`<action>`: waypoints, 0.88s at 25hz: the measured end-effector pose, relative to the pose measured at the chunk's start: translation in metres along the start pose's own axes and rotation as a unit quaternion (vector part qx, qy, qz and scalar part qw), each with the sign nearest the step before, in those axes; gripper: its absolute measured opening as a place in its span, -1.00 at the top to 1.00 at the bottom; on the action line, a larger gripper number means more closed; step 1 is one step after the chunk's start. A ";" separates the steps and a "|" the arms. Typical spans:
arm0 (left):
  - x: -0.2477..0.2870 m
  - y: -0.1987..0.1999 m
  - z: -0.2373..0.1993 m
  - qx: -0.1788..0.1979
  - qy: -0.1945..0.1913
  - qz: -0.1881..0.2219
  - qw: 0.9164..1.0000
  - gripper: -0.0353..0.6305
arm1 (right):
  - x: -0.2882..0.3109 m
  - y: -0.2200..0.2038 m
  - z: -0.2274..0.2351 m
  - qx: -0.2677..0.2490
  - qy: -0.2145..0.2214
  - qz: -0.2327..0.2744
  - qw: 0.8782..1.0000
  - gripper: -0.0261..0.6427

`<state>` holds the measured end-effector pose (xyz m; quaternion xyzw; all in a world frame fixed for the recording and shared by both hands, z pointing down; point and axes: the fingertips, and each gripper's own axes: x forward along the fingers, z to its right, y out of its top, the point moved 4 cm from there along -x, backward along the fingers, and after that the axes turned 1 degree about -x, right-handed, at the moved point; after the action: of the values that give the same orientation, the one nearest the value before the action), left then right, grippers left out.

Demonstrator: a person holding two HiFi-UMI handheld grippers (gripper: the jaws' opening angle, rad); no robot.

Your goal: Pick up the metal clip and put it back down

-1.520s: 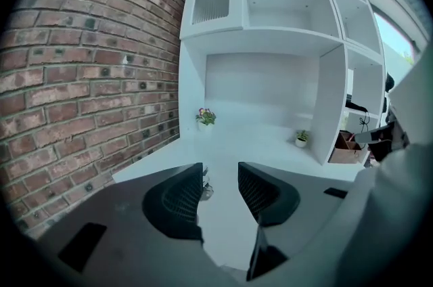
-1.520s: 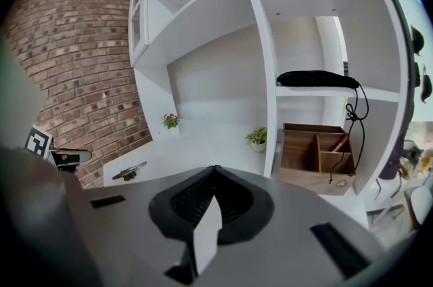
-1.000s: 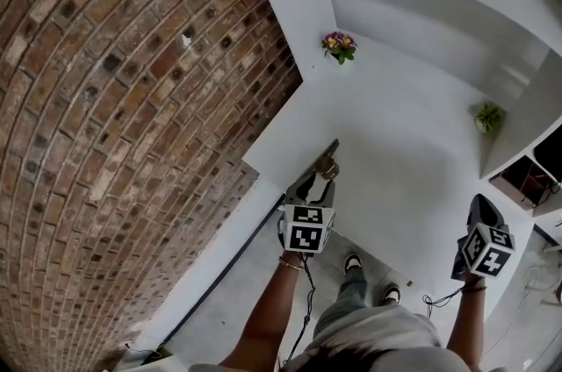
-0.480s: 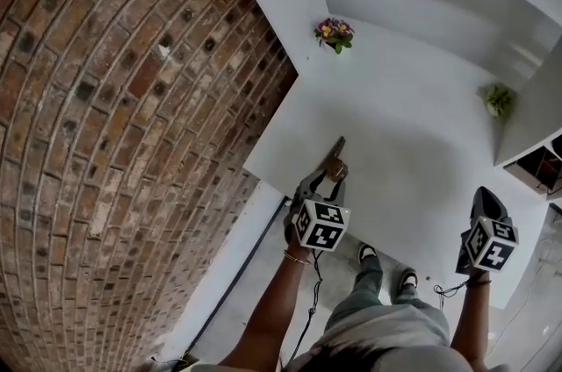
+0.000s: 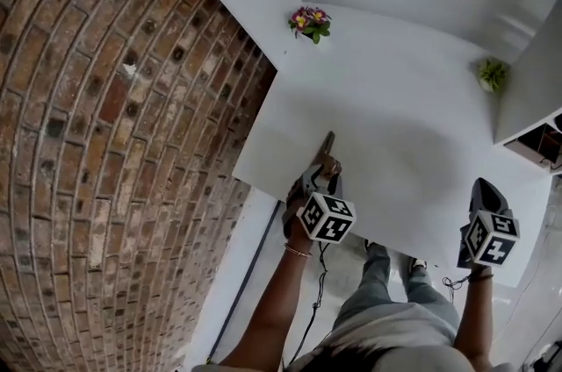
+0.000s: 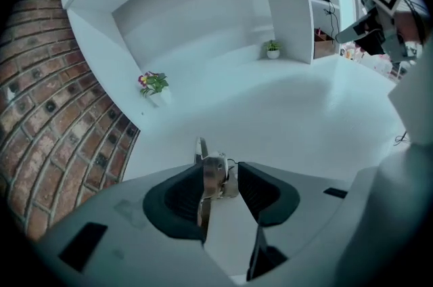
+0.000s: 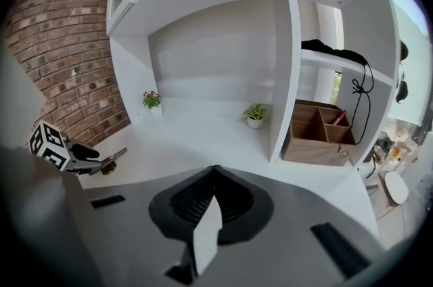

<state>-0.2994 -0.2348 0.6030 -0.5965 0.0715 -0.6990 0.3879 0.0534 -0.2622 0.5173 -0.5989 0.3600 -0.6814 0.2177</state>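
Little has moved since a second ago: the left gripper keeps its clamp on the metal clip at the same brick-side front corner of the bench. Mostly the head camera has tilted.

Head view: clip sticks out past the left gripper's jaws, over the bench just inside its front edge. Can't tell from here whether it touches the bench top. Right gripper sits at the bench's front edge at the opposite end, well apart from the clip. Flower pot is at the back of the bench beside the brick wall. Small green plant is at the back of the bench on the other side.

Left gripper view: jaws are pinched on the clip, metal between both pads, its thin end poking forward over the bench. Flower pot and green plant sit far back on the bench.

Right gripper view: right gripper has jaws fully together, nothing between them. Left gripper with the clip shows at the bench's brick-side edge. Wooden box sits in the shelf bay beside the bench.
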 end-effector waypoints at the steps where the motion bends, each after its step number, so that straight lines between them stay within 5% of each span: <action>1: 0.003 -0.001 0.001 0.009 0.002 -0.005 1.000 0.41 | 0.000 -0.004 0.001 0.001 -0.002 -0.003 1.000 0.92; 22: 0.021 -0.002 -0.001 0.009 0.022 -0.034 0.999 0.62 | -0.003 -0.033 0.011 0.008 -0.007 -0.032 0.999 0.92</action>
<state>-0.3012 -0.2468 0.6198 -0.5800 0.0534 -0.7251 0.3673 0.0690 -0.2411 0.5406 -0.6130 0.3334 -0.6867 0.2034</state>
